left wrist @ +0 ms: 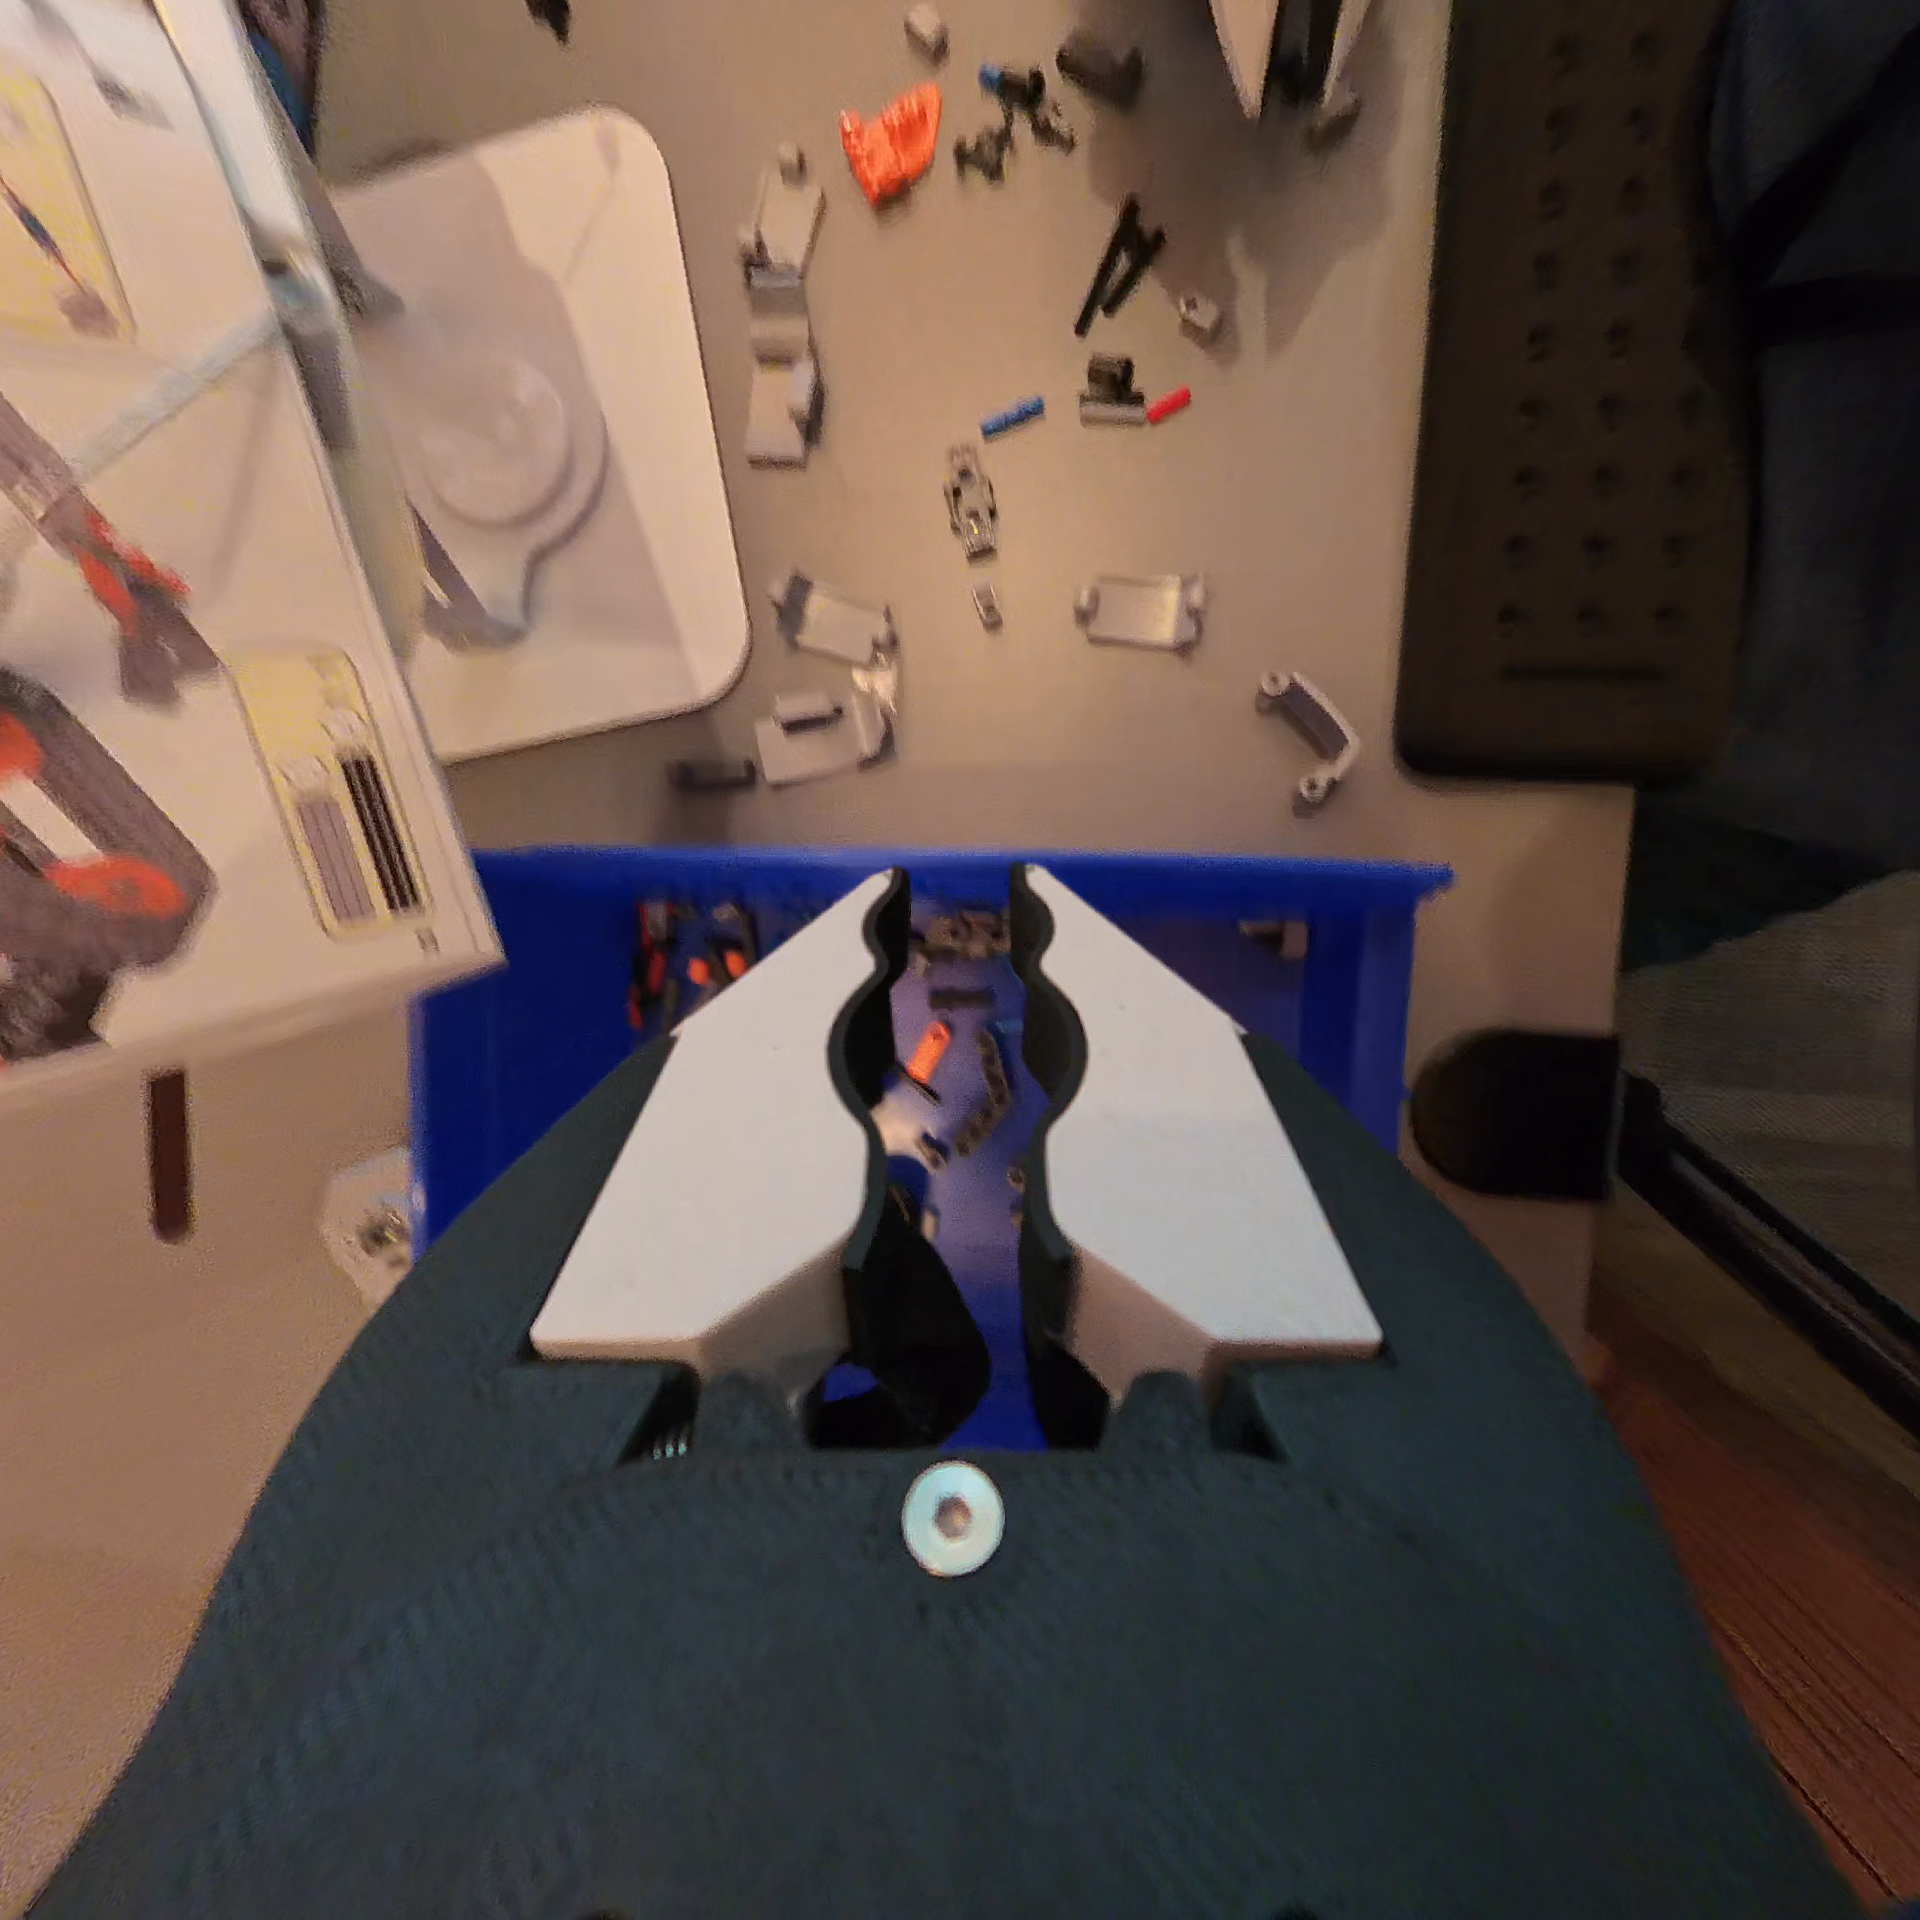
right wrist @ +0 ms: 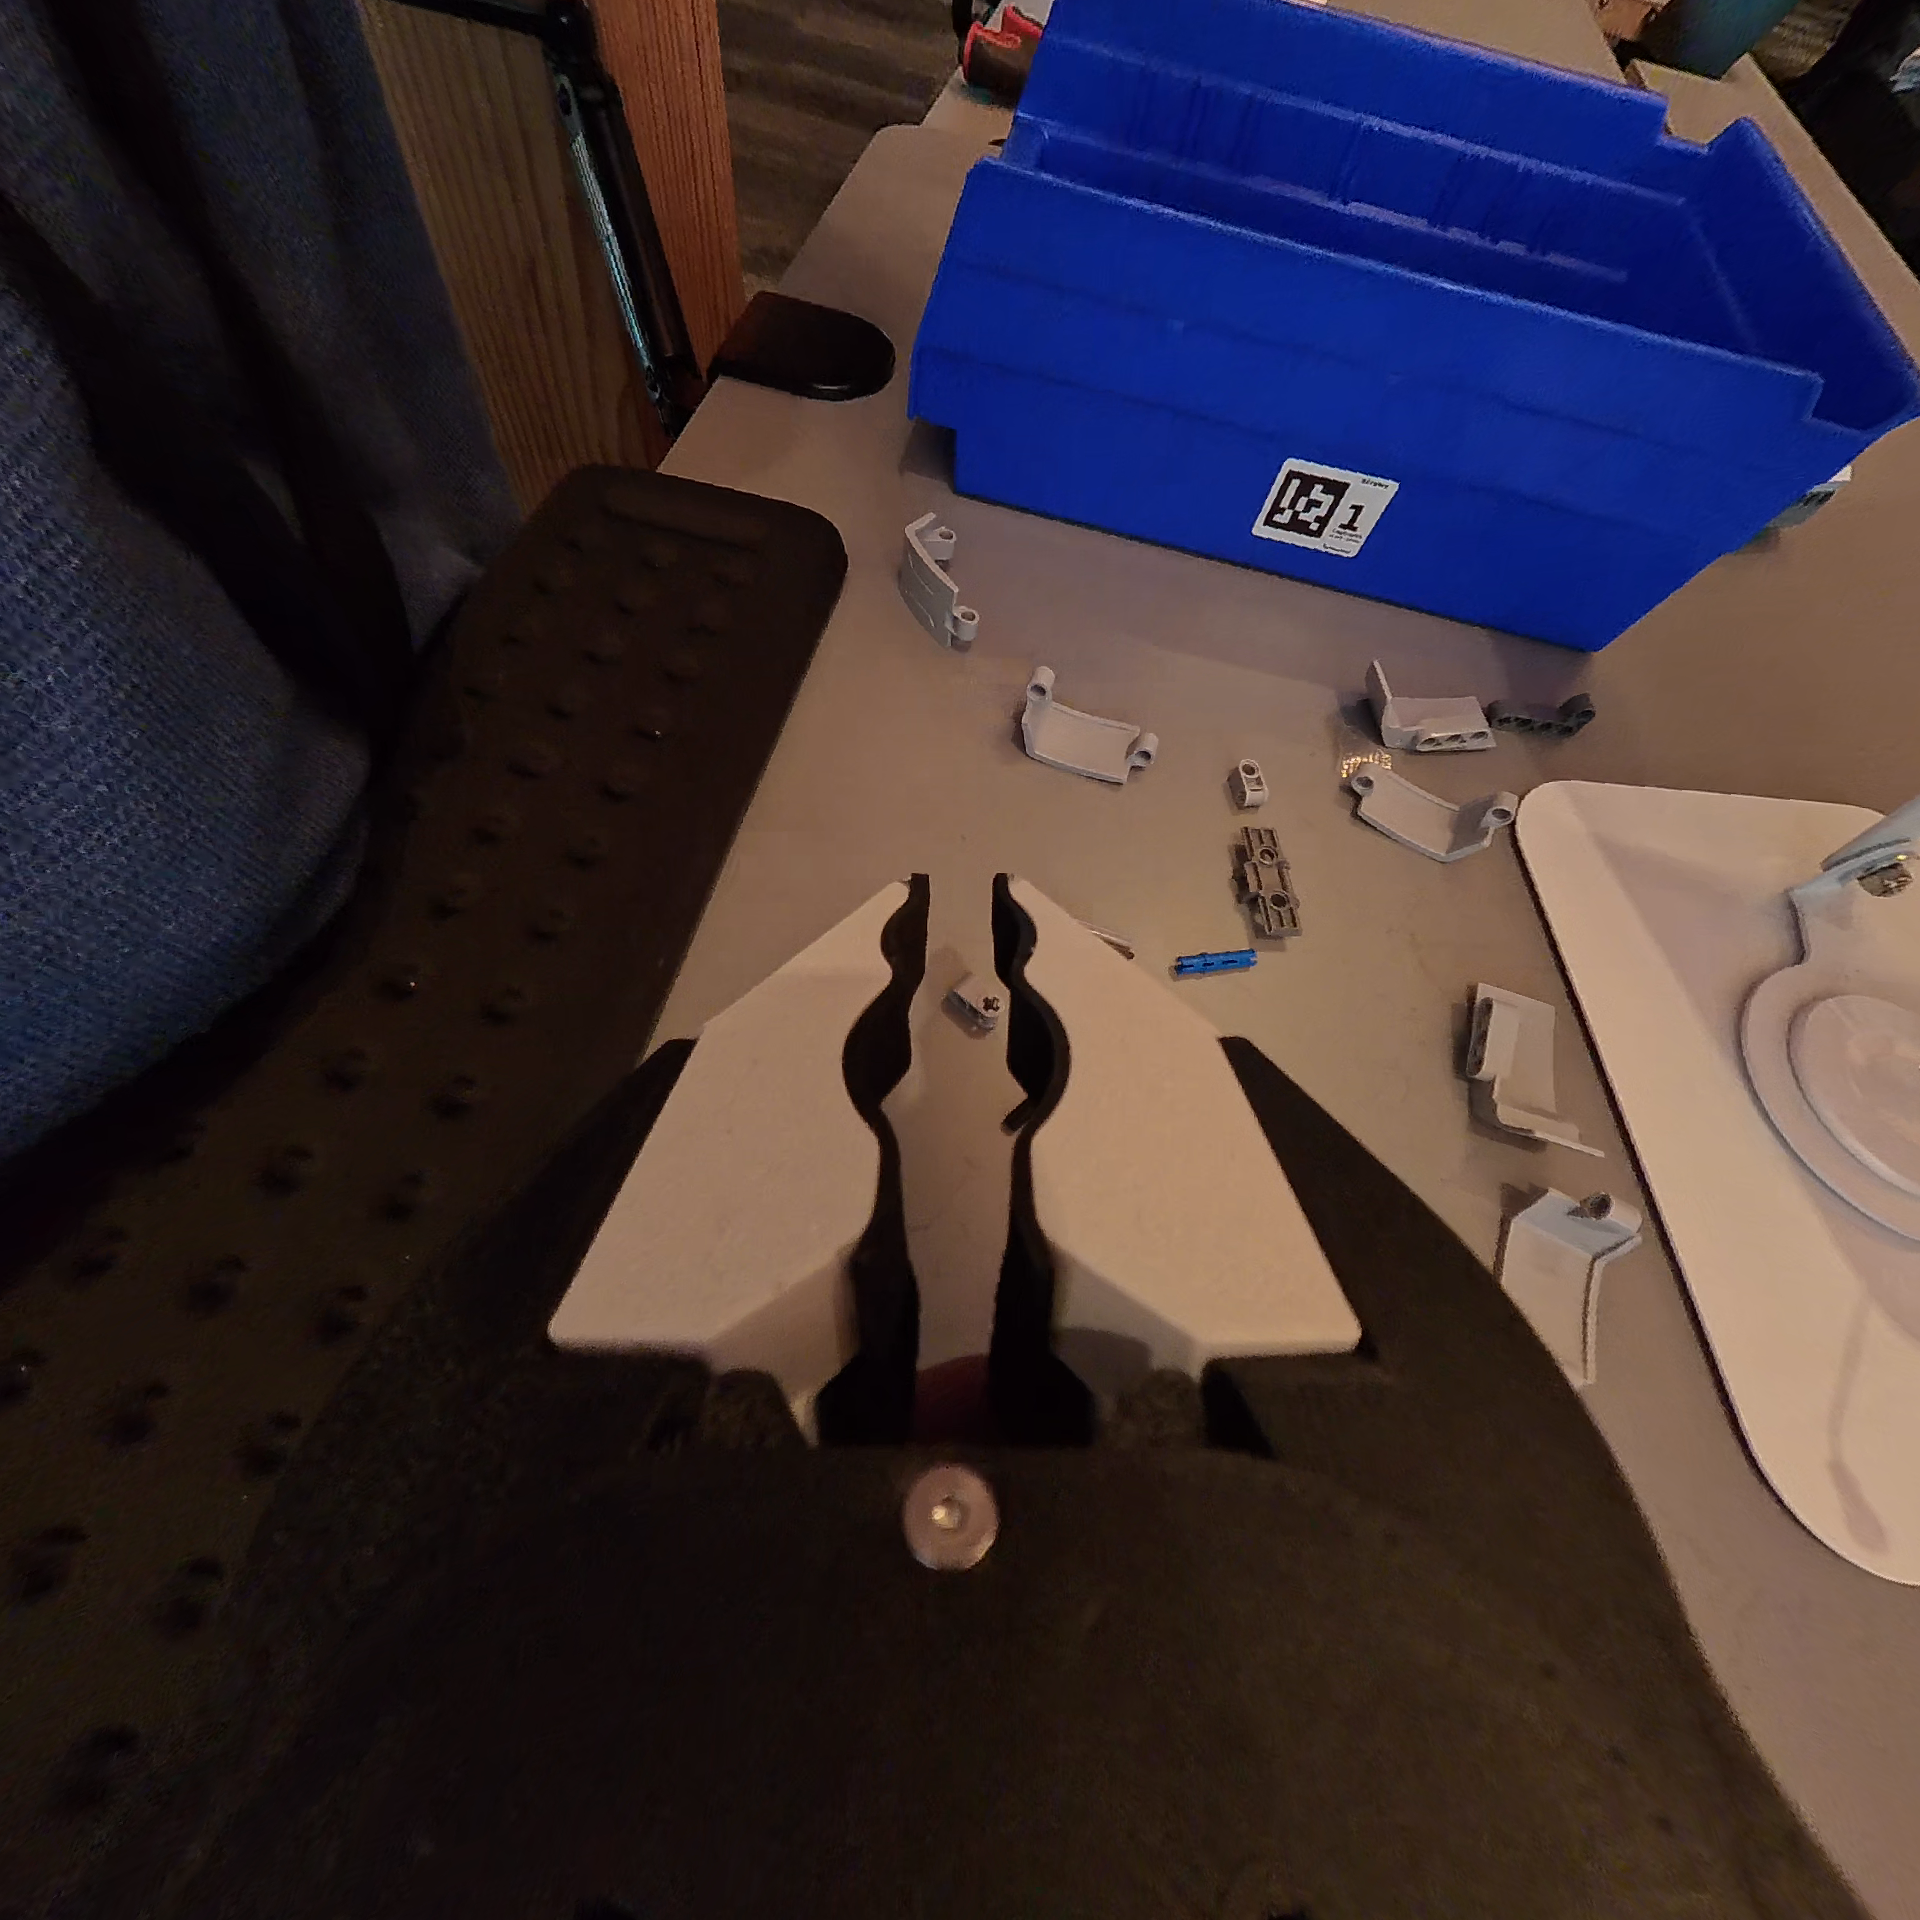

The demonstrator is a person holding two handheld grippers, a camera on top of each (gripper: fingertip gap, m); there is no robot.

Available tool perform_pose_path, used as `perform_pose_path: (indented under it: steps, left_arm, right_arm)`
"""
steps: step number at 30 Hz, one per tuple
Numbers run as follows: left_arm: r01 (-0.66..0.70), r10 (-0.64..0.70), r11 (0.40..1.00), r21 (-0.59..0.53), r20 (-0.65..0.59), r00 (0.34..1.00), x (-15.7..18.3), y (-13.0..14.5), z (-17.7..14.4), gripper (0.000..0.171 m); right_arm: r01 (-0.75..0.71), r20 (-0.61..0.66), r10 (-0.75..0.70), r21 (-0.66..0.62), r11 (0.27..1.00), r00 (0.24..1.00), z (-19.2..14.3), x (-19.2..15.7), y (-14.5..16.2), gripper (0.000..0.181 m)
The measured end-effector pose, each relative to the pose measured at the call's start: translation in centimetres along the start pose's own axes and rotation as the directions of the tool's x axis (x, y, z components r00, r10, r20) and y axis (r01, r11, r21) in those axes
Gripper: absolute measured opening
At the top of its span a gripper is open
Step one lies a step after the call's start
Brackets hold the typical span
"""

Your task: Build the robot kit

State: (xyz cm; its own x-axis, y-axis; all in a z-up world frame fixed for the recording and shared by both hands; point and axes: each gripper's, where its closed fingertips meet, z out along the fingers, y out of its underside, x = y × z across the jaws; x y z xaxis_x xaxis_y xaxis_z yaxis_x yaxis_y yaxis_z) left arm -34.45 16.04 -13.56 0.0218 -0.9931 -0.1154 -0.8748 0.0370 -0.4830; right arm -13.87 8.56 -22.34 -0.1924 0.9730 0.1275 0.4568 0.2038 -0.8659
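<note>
My left gripper [left wrist: 961,883] hovers over a blue bin [left wrist: 1387,987] that holds several small black, grey and orange building-toy parts [left wrist: 928,1049]. Its jaws stand a little apart with nothing between them. My right gripper [right wrist: 961,883] is low over the grey table [right wrist: 831,727], jaws narrowly apart. A small grey connector [right wrist: 975,1006] lies on the table in the gap between them, close to the right finger and not gripped. The blue bin [right wrist: 1143,416] also shows in the right wrist view beyond it. The right gripper's white fingers [left wrist: 1247,52] show at the top edge of the left wrist view.
Grey panel pieces [right wrist: 1081,732], a blue pin [right wrist: 1216,962], a red pin [left wrist: 1168,404] and an orange part [left wrist: 891,140] lie scattered on the table. A white tray [right wrist: 1683,1039] sits at one side, and a black perforated mat [right wrist: 520,935] at the other. An open instruction booklet [left wrist: 156,623] leans beside the bin. Spacing between my two grippers at the tips: around 25 centimeters. The red pin [left wrist: 1168,404] is about 8 centimeters from my right fingertips.
</note>
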Motion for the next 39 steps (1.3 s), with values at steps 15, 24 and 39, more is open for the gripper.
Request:
perform_pose_path:
  steps: [15,24,39]
  left_arm:
    - [0.051,-0.143,0.895,-0.444,-0.176,0.974,6.1,10.6,10.7,0.13]
    - [0.156,-0.199,0.909,-0.386,-0.073,0.977,5.0,9.8,12.3,0.158]
    - [0.16,-0.103,0.897,-0.412,0.156,0.982,-0.9,11.2,9.5,0.14]
  right_arm:
    - [-0.026,0.018,0.025,0.012,1.0,1.0,-0.1,-0.1,0.4,0.01]
    - [-0.033,0.015,0.033,0.018,0.999,0.999,-0.3,0.0,0.5,0.01]
    - [-0.028,0.005,0.028,0.023,0.999,1.0,-0.6,0.1,0.3,0.01]
